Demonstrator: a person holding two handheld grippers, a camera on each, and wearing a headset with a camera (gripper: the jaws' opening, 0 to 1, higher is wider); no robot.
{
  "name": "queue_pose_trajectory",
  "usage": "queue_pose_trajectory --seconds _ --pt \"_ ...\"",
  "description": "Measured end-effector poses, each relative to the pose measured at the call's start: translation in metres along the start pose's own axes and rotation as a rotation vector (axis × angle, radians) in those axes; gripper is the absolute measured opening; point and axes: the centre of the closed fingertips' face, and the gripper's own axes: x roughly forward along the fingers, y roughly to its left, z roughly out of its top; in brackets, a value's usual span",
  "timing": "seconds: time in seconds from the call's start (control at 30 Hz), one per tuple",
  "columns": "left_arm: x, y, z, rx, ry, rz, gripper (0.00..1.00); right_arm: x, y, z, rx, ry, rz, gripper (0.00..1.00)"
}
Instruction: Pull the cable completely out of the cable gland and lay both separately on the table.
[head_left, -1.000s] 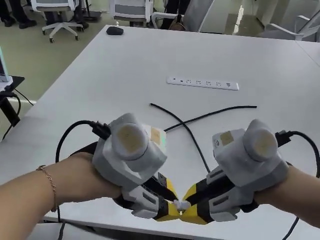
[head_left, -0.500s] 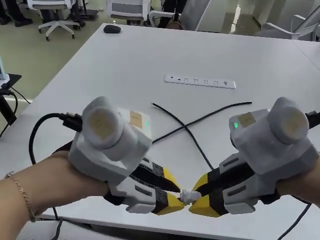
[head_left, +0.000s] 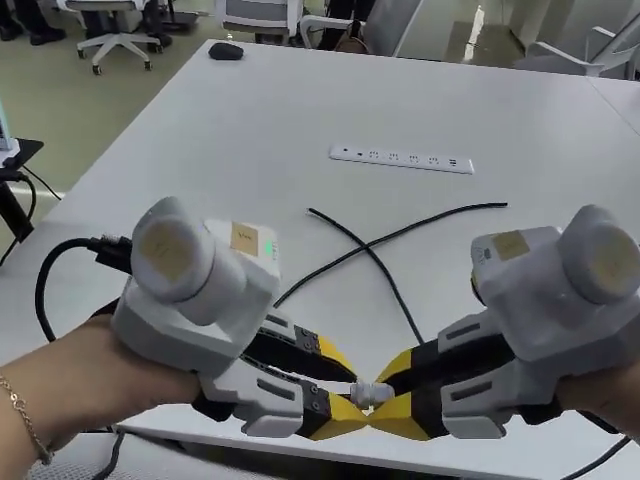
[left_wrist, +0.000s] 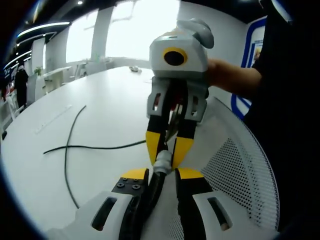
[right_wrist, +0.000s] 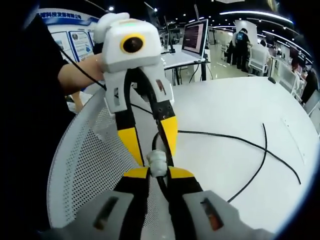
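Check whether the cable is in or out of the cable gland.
In. The left gripper view shows the black cable running from between the jaws straight into the white cable gland, no gap.

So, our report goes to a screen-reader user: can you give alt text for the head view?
The left gripper and right gripper meet tip to tip at the near edge of the white table, a small white cable gland between them. Behind, black cables cross near a power strip.

Your white bench (head_left: 250, 130) is brightly, evenly lit, shadows soft. Windows (left_wrist: 145, 25) beyond the bench blow out white; both gripper views bend toward their edges.
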Motion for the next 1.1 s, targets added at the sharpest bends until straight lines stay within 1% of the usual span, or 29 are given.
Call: queue_pose_trajectory --seconds 0.03,0.07,0.1,0.17,0.2,0.23,0.27,0.3,0.4,0.5,0.63,0.7,0.77,0.9,0.97,1.03,1.1 --pt "0.001 -0.004 0.002 0.008 -0.013 -0.023 0.23 0.0 0.002 -0.001 -0.015 0.006 0.007 0.12" --pt "0.001 -0.007 0.002 -0.012 -0.012 -0.036 0.23 0.0 0.004 0.0 -0.037 0.004 0.015 0.12" --pt "0.001 -0.007 0.001 -0.018 -0.007 -0.039 0.22 -0.001 0.005 0.0 -0.039 -0.002 0.019 0.12" --pt "0.004 -0.007 -0.001 0.002 0.002 -0.039 0.22 0.0 0.005 0.002 -0.031 -0.005 0.015 0.12" --pt "0.006 -0.009 -0.002 0.012 0.008 -0.045 0.22 0.0 0.006 0.002 -0.041 -0.003 0.02 0.12" --pt "0.006 -0.01 -0.003 0.02 0.009 -0.047 0.22 0.0 0.006 -0.001 -0.047 0.014 0.02 0.12" --pt "0.007 -0.01 -0.003 0.037 0.015 -0.045 0.21 0.001 0.006 -0.001 -0.048 0.014 0.022 0.12" --pt "0.007 -0.01 -0.003 0.037 0.017 -0.045 0.21 0.0 0.006 -0.001 -0.046 0.014 0.023 0.12" --pt "0.005 -0.009 -0.001 0.03 0.011 -0.039 0.21 -0.001 0.004 -0.001 -0.025 -0.005 0.026 0.12" --pt "0.001 -0.007 0.004 0.029 -0.003 -0.026 0.21 -0.004 0.002 0.003 -0.02 -0.012 0.018 0.12" --pt "0.0 -0.006 0.006 0.054 0.003 -0.019 0.21 -0.004 0.001 0.006 -0.035 -0.006 0.015 0.12" --pt "0.0 -0.003 0.007 0.092 0.016 -0.004 0.21 -0.004 -0.002 0.006 -0.04 0.001 0.006 0.12" --pt "0.0 -0.001 0.008 0.098 0.021 0.002 0.2 -0.005 -0.004 0.007 -0.043 0.004 -0.003 0.12" --pt "-0.003 0.005 0.009 0.087 0.019 0.015 0.17 -0.009 -0.011 0.008 -0.053 -0.001 -0.037 0.13" --pt "-0.004 0.006 0.011 0.078 0.0 0.019 0.16 -0.01 -0.012 0.01 -0.047 -0.016 -0.042 0.14" --pt "-0.004 0.006 0.012 0.068 -0.009 0.019 0.16 -0.011 -0.012 0.01 -0.04 -0.021 -0.044 0.14" --pt "-0.004 0.005 0.012 0.071 -0.009 0.017 0.16 -0.011 -0.011 0.01 -0.047 -0.02 -0.044 0.13"
